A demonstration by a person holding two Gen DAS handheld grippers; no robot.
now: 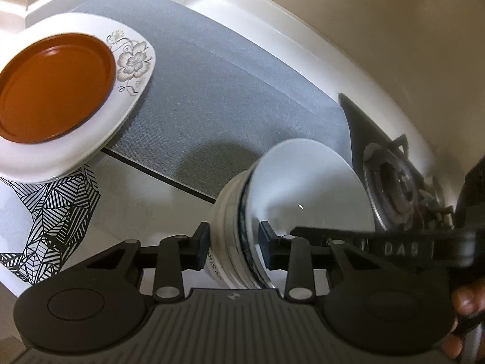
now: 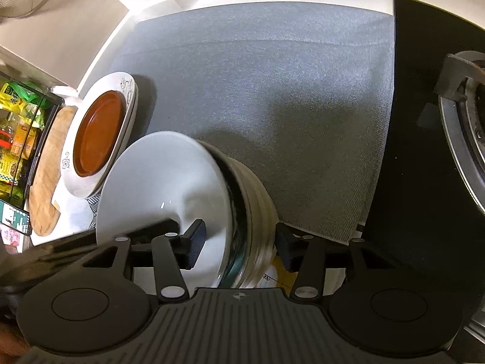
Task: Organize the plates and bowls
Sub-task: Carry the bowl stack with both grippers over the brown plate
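A: Upper left of the left wrist view: orange plate (image 1: 54,86) is sitting on the floral white plate (image 1: 133,60), over the grey mat (image 1: 230,91) on the desk (image 1: 127,188).

B: And centre frame?

A: The bowl stack (image 1: 242,227) is tilting there, white bowl (image 1: 306,194) on top. Left hand-held gripper (image 1: 233,245) is straddling its rim, jaws narrowed, pads looking just shy of contact. Right hand-held gripper (image 2: 239,245) is sitting wider across the same stack, not pinching.

B: Handling?

A: Probably ceramic: stiff, heavy, glazed-slick, chippable. Rim pinch is risking slip; I'd be gripping deep over the rim. Hob (image 1: 403,182) is sitting at right.
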